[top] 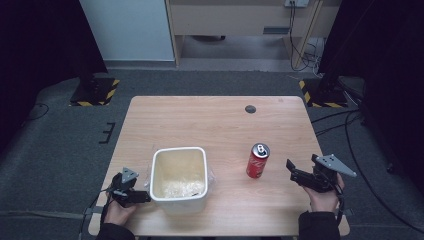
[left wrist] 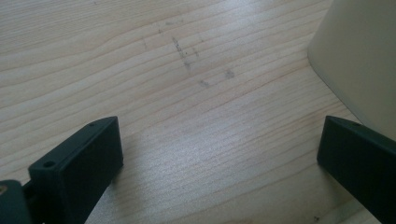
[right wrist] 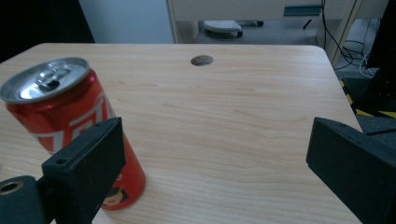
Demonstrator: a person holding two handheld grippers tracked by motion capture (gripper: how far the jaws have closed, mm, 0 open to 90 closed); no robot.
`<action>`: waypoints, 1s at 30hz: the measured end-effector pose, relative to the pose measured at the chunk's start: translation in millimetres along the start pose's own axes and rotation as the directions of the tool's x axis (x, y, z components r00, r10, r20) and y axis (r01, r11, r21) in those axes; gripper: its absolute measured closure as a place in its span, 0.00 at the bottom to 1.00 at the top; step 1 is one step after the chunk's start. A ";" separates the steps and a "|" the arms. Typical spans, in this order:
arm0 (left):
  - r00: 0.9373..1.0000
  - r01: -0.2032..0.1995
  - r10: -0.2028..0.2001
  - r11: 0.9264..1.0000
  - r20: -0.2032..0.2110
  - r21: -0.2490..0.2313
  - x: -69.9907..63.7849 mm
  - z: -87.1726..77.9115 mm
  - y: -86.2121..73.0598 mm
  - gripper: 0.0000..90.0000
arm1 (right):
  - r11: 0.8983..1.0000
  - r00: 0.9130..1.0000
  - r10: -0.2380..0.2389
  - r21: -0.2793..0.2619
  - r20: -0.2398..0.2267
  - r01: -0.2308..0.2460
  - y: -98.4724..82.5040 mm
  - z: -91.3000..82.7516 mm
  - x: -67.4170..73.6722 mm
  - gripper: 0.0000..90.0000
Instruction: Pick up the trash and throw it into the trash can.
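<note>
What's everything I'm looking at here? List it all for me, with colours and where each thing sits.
Table: one, light wood, centre of the room.
Bin: one, cream, near left of the table, with a clear liner and pale bits inside.
Can: one, red with silver top, upright, right of the bin.
Round hole: one, dark, far side of the tabletop.
Floor stands: two, black with yellow stripes, beyond the far corners.
Left gripper: black, open, beside the bin.
Right gripper: black, open, right of the can, apart from it.

Dim surroundings, table evenly lit; gripper views soft, blurred.
</note>
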State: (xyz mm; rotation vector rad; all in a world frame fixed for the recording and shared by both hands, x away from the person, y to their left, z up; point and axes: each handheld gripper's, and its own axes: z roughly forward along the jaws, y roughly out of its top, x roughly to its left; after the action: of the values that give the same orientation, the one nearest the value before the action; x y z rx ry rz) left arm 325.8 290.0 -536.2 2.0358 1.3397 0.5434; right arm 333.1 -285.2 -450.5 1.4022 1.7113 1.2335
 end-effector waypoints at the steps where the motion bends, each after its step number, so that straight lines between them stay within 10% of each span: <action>1: 1.000 0.000 0.000 1.000 0.000 0.000 0.0 0.0 0.0 0.00 | 1.000 1.000 0.000 -0.005 -0.002 0.000 1.4 -0.8 0.7 0.05; 30: 1.000 -0.001 0.001 1.000 0.002 0.000 0.0 0.3 0.2 0.00 | 0.994 0.990 -0.046 -0.107 -0.137 0.031 50.8 4.1 40.6 0.04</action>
State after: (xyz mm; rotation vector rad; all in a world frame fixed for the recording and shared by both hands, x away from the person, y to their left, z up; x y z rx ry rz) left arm 326.2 289.8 -536.2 2.0363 1.3378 0.5419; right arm 346.5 -244.5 -401.3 1.2421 1.7311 1.4070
